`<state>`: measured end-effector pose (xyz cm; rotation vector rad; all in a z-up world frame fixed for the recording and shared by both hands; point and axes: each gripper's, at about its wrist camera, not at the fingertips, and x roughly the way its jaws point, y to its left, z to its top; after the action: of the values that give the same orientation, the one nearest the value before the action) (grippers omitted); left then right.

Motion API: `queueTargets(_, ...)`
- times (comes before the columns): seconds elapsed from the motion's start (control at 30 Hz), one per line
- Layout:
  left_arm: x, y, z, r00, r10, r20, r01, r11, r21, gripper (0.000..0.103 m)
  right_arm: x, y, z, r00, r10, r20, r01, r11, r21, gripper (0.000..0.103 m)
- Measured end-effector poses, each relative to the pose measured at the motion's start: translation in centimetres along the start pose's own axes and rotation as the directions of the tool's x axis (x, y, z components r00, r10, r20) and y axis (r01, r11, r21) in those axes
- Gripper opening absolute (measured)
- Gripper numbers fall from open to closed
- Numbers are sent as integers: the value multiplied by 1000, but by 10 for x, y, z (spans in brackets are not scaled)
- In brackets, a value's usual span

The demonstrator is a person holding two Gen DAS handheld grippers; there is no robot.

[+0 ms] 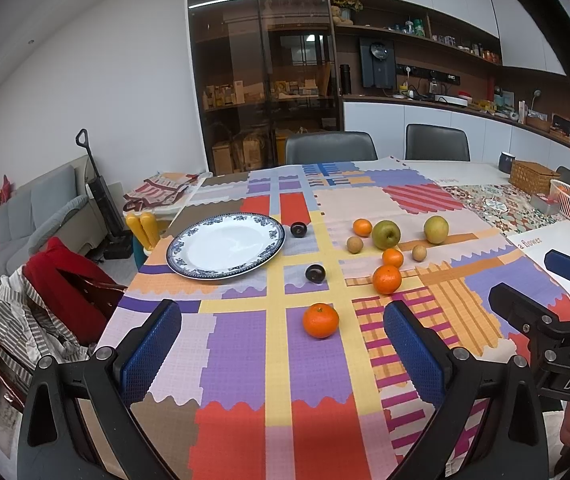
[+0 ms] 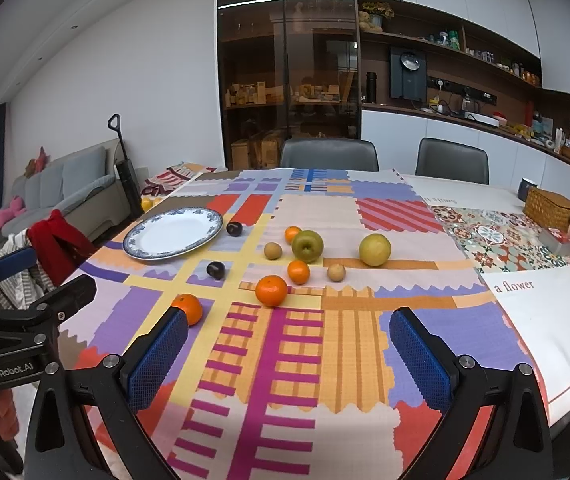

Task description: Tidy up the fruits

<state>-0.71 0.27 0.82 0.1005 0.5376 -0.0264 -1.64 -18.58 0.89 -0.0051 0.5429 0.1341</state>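
Left wrist view, left claw (image 1: 283, 344): blue-padded black fingers spread wide apart, nothing between them, held above the near part of the table.
Right claw (image 2: 289, 350): blue pads likewise wide apart and empty, above the pink-and-orange ladder patch.
Nearest fruit: round orange mandarin (image 1: 320, 320), just ahead of the left claw, between the lines of its two fingers, resting on a purple patch; in the right wrist view it lies just beyond the right claw's left pad.
Next fruit out: larger orange mandarin (image 1: 387, 279), ahead and right of the left claw; dark round plum (image 1: 315, 273) ahead, slightly left of it.
Farther cluster: green apple (image 1: 385, 234), yellow-green pear (image 1: 435, 229), more mandarins and small brown fruits, all apart from one another.
Plate: white round plate with blue patterned rim (image 1: 183, 262), empty, ahead and left of the left claw, near the table's left edge; a second dark plum (image 1: 297, 229) just beside its right rim.
Open room: bare cloth between claws and fruit.
Surface: patchwork tablecloth in bright colours (image 1: 241, 352).
Far end: two grey chairs (image 1: 331, 147), glass cabinet behind.
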Motion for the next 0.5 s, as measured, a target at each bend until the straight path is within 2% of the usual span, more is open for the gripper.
queueTargets(0.5, 0, 1, 0, 1000, -2, 1, 2, 1000, -1, 103, 0, 0, 0, 1000, 0, 0, 0, 1000, -1, 102)
